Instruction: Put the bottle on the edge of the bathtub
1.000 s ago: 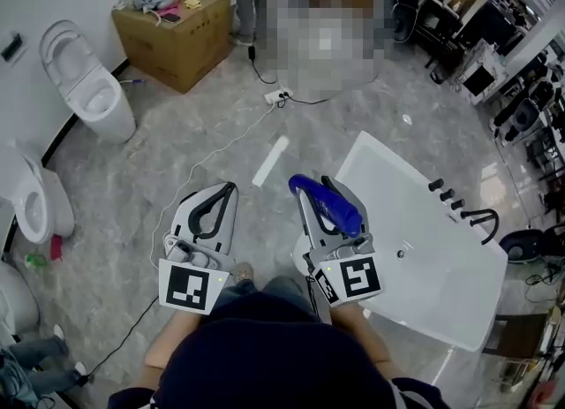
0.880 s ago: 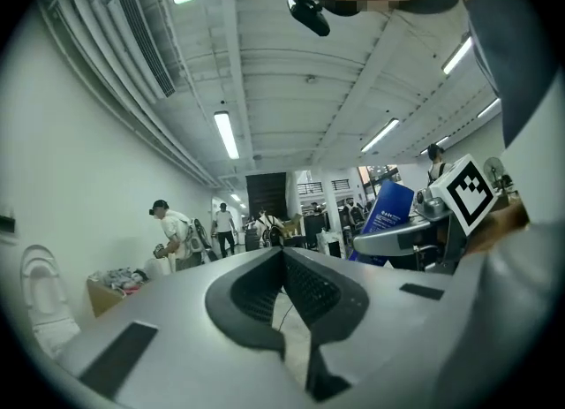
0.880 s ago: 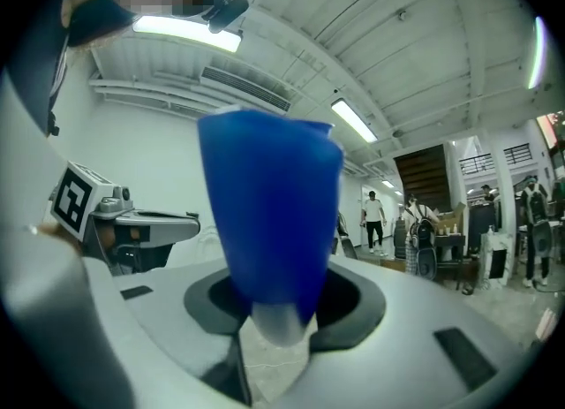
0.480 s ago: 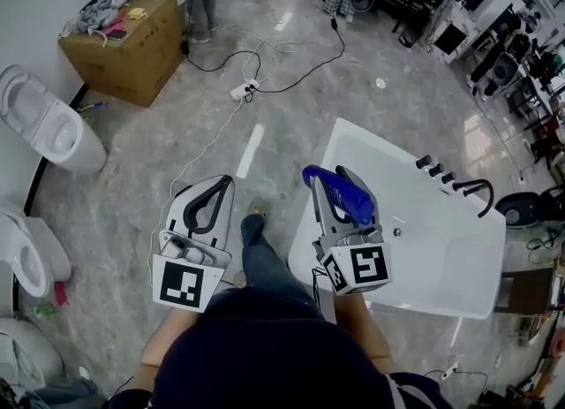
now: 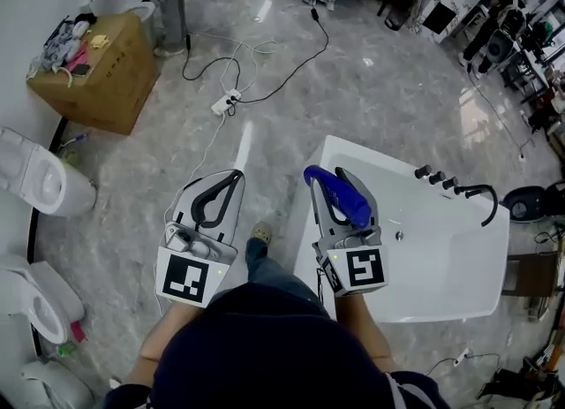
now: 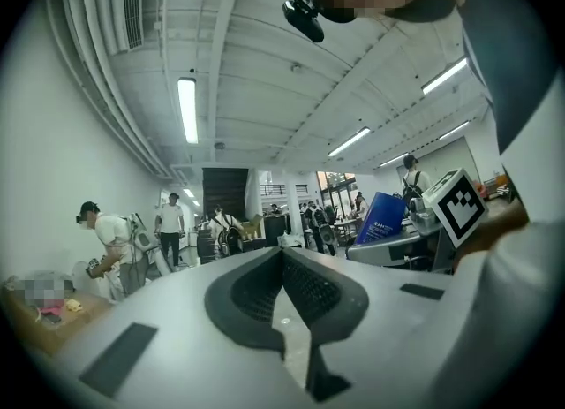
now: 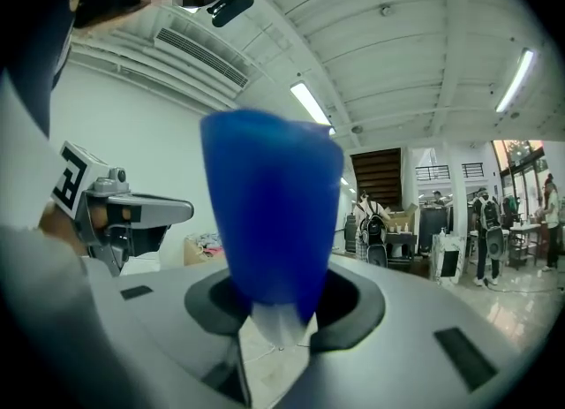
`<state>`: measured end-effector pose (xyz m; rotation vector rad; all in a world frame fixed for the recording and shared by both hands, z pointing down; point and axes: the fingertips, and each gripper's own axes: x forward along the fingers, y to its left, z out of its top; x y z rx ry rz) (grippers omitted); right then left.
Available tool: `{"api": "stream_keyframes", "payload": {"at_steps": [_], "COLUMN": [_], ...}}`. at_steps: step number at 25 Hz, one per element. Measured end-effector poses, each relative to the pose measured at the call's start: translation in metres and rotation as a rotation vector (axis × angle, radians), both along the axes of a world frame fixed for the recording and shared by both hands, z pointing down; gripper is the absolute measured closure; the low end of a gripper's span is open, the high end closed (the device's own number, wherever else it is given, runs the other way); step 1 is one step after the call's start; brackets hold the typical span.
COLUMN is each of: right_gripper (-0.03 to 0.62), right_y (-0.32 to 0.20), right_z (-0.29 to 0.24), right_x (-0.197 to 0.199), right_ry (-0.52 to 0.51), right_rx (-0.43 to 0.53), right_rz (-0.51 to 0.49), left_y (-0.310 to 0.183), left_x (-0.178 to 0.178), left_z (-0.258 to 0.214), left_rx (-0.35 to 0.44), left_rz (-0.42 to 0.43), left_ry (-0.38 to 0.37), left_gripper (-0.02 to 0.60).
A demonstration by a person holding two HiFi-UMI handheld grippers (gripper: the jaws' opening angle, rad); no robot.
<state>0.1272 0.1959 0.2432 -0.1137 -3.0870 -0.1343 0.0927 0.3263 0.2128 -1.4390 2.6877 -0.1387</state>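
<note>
A blue bottle (image 5: 344, 204) sits between the fingers of my right gripper (image 5: 328, 179), which is shut on it. In the head view the bottle hangs over the left rim of the white bathtub (image 5: 353, 147). In the right gripper view the blue bottle (image 7: 269, 204) fills the middle, its pale end down between the pads. My left gripper (image 5: 231, 177) hangs over the marble floor, left of the tub. Its jaws are shut with nothing between them. The left gripper (image 6: 282, 253) view also shows the bottle (image 6: 381, 217) at the right.
Black faucet fittings (image 5: 477, 197) stand on the tub's far right rim. A cardboard box (image 5: 93, 76) with clothes stands at the back left. Toilets (image 5: 40, 182) line the left wall. A power strip (image 5: 225, 101) and cables lie on the floor ahead. My foot (image 5: 260, 234) shows between the grippers.
The view has shifted towards the bathtub, which now lies under the right gripper. Box and toilets have slid left and down. Both grippers keep their pose, the bottle still held.
</note>
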Motion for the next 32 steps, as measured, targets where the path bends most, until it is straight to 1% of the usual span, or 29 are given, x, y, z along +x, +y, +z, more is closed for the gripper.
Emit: {"api": "stream_keyframes", "payload": {"at_steps": [4,7,11,14,18,22,24,28,30,32], "right_gripper": [0.427,0.427,0.427,0.427,0.427,0.427,0.427,0.427,0.427,0.427], "right_y": [-0.039,-0.067,-0.099,-0.123,-0.160,-0.196,-0.215,-0.249,-0.263,-0.276], "right_z": [0.003,0.006,0.017,0.027,0.041,0.063,0.067,0.086,0.089,0.091], "right_x": [-0.051,-0.080,-0.104,-0.110,-0.107,-0.100,-0.107,-0.123,-0.134,-0.146], "right_ry": [0.014,0.021,0.039,0.059,0.094,0.143,0.146,0.212,0.204,0.195], "right_rx": [0.009,0.008,0.007,0.000,-0.010,-0.030,-0.023,-0.066,-0.060,-0.035], "right_rz": [0.024,0.056,0.117,0.193,0.310,0.461,0.516,0.620,0.659,0.687], "left_y": [-0.044,-0.075,-0.109,-0.142,-0.194,-0.254,-0.286,-0.341,-0.365,-0.386], "left_x": [-0.055,-0.090,-0.126,-0.147,-0.159,-0.164,-0.169,-0.183,-0.195,-0.209], "left_z": [0.001,0.006,0.018,0.027,0.033,0.040,0.044,0.050,0.054,0.057], "left_rx": [-0.010,-0.003,-0.005,-0.015,-0.029,-0.032,-0.043,-0.086,-0.105,-0.113], "left_rz": [0.049,0.087,0.149,0.227,0.363,0.557,0.649,0.818,0.893,0.948], "left_ry": [0.000,0.014,0.043,0.062,0.072,0.100,0.098,0.069,0.077,0.087], "left_gripper": [0.558,0.558,0.558,0.558,0.558,0.558,0.558,0.558,0.558,0.558]}}
